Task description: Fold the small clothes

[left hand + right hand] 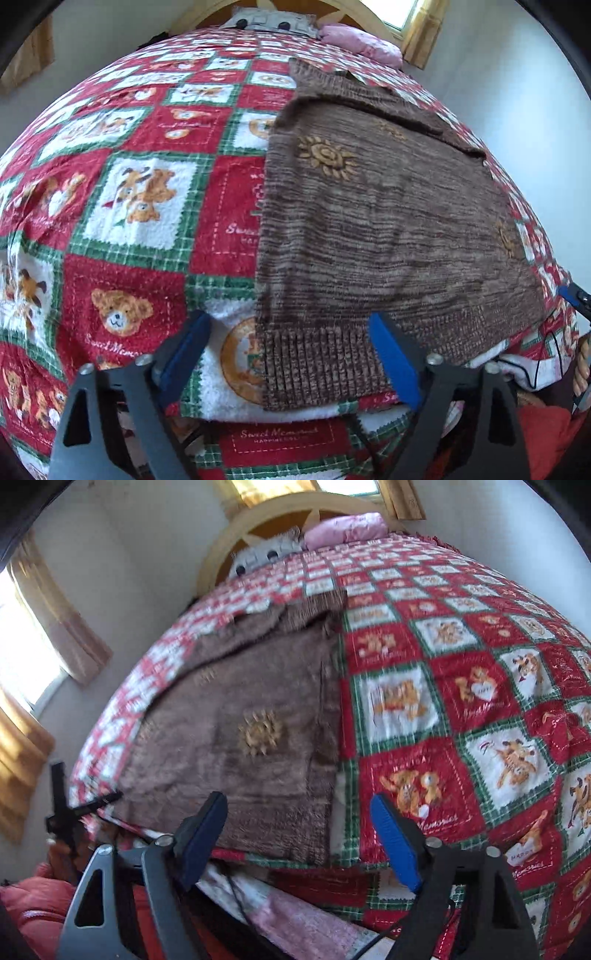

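Left wrist view: I am holding my left tongs (288, 354) wide open and empty over the near edge of the bed (122, 229); the brown sweater (376, 229) is lying flat, its ribbed hem corner sitting between the fingers, untouched.

Right wrist view: I am holding my right tongs (299, 834) wide open and empty; the sweater's (236, 716) near hem is lying just ahead of them.

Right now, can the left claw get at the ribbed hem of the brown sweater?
Probably yes. The left claw is open just above the ribbed hem at the sweater's near left corner, one finger over the hem and one over the blanket, and nothing lies between.
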